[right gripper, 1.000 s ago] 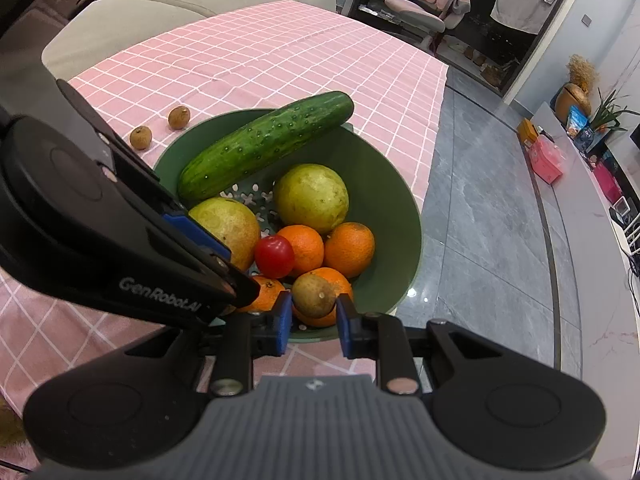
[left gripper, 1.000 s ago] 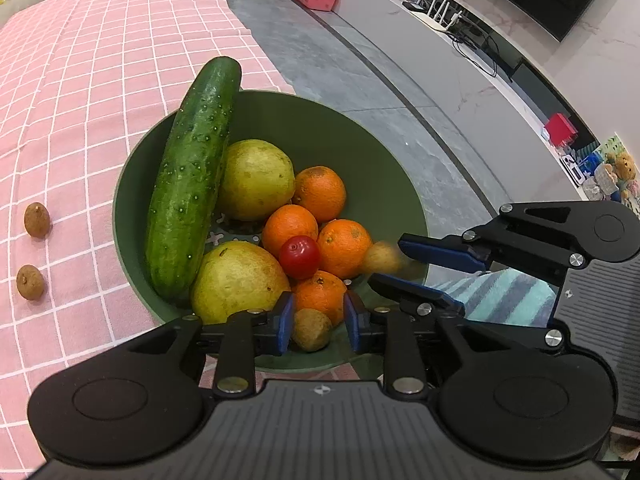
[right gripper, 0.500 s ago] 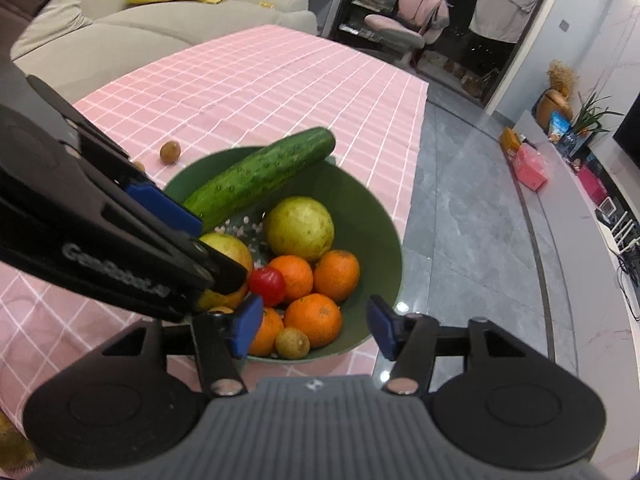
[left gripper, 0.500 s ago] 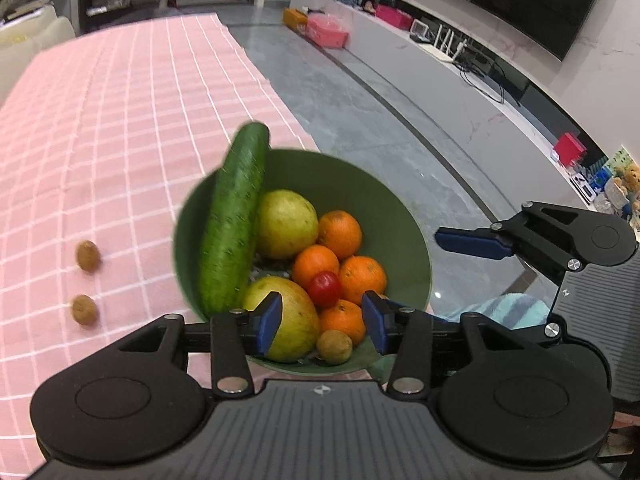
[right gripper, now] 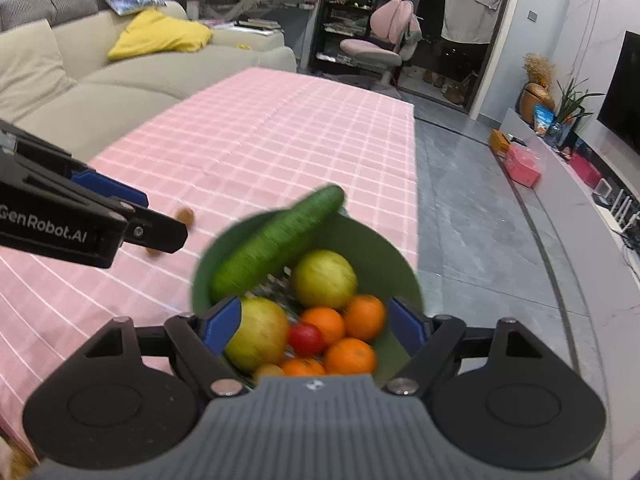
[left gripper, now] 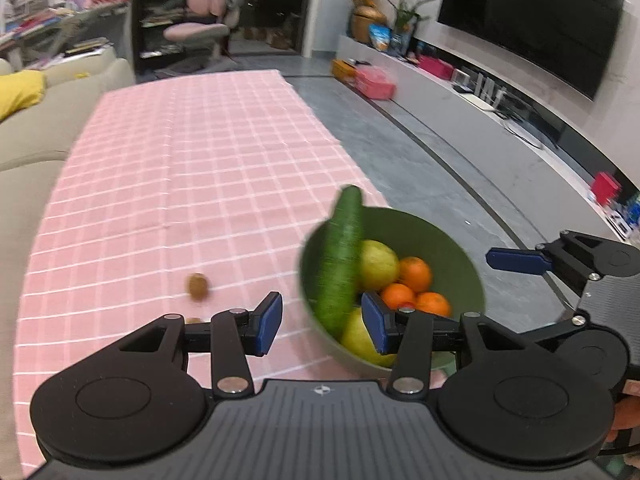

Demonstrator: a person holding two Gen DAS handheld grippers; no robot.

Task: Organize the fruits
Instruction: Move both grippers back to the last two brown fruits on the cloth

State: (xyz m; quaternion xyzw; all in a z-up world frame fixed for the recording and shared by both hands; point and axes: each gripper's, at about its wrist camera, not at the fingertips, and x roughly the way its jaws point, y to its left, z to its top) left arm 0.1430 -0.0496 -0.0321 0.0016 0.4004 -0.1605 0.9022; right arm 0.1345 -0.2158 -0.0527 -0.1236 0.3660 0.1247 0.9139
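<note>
A green bowl sits near the right edge of the pink checked tablecloth. It holds a cucumber, two yellow-green fruits, several oranges, a red tomato and a small brown fruit. Two small brown fruits lie on the cloth left of the bowl. My left gripper is open and empty, above the cloth at the bowl's left. My right gripper is open and empty above the bowl.
The table's right edge runs just past the bowl, with grey floor beyond. A beige sofa stands on the left side. A pink chair stands beyond the far end of the table.
Both grippers let go of small brown fruits into the bowl, opened wide and pulled up and back. The left gripper has swung left, over the cloth.
</note>
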